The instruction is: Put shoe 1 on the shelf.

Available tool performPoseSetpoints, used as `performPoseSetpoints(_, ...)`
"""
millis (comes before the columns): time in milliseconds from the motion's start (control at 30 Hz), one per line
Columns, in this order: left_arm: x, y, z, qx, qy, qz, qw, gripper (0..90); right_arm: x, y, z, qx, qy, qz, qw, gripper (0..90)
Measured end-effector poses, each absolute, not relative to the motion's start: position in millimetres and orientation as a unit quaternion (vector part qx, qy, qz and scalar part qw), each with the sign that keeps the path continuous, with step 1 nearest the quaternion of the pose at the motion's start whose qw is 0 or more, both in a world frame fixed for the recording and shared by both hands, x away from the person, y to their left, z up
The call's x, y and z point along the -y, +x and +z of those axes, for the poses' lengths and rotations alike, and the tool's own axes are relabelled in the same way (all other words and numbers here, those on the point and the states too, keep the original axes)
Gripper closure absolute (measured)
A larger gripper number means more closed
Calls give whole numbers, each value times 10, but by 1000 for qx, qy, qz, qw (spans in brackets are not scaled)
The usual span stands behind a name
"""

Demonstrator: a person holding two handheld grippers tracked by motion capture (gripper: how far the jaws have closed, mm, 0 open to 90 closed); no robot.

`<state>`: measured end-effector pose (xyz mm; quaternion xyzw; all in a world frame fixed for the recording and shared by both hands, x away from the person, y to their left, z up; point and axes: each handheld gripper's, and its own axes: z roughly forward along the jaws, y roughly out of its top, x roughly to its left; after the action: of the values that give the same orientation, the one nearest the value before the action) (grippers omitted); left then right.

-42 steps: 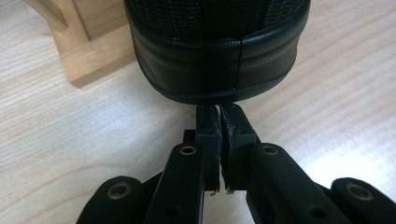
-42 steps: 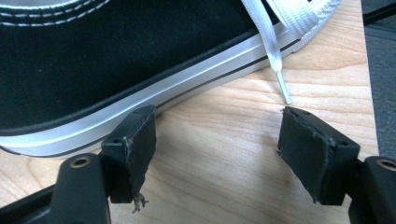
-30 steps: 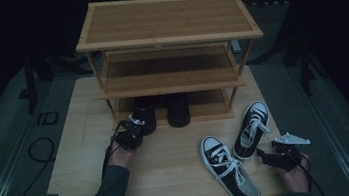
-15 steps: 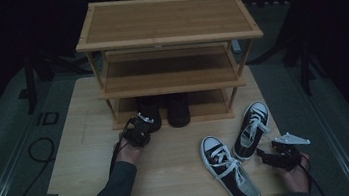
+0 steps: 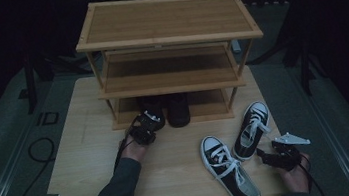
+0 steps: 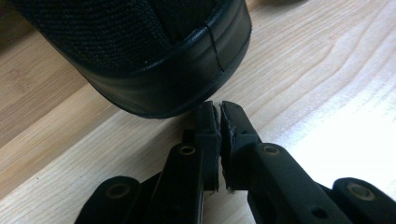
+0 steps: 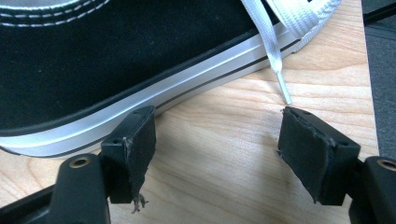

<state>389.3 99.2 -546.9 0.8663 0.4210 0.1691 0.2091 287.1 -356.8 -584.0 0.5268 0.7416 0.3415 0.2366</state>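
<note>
Two black shoes point(image 5: 178, 110) stand side by side under the bottom shelf of a wooden shoe rack point(image 5: 166, 23). My left gripper point(image 5: 148, 124) is at the heel of the left black shoe point(image 6: 140, 56). Its jaws point(image 6: 218, 109) are shut bar a thin slit, having just eased apart a trifle. They hold nothing and their tips nearly touch the heel's rubber rim. A pair of black-and-white sneakers point(image 5: 229, 169) lies on the table's right. My right gripper point(image 5: 265, 155) rests open beside the sneaker's white sole point(image 7: 140, 102), with bare wood between its pads point(image 7: 217, 135).
The rack has three shelves and stands at the back of the light wooden table point(image 5: 83, 154). The second sneaker point(image 5: 252, 129) lies angled toward the rack. A white lace tip point(image 7: 282, 88) trails on the wood near my right jaw. A cable point(image 5: 38, 150) runs across the floor at left.
My left hand has slid rightward and slightly toward the rack, up to the black shoe's heel. The right hand and both sneakers have kept still.
</note>
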Motion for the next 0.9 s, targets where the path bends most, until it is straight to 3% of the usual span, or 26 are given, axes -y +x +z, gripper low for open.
performPoseSetpoints(200, -1165, 3847, -5385, -434, 854, 183, 221, 877, 3568, 2871, -5840, -742, 527, 341, 237, 273)
performPoseSetpoints(433, -1403, 4045, -5283, -472, 828, 207, 221, 888, 3567, 2871, -5840, -742, 527, 341, 237, 272)
performPoseSetpoints(900, -1312, 4281, -5371, -487, 812, 219, 238, 898, 3568, 2871, -5840, -741, 527, 341, 237, 272)
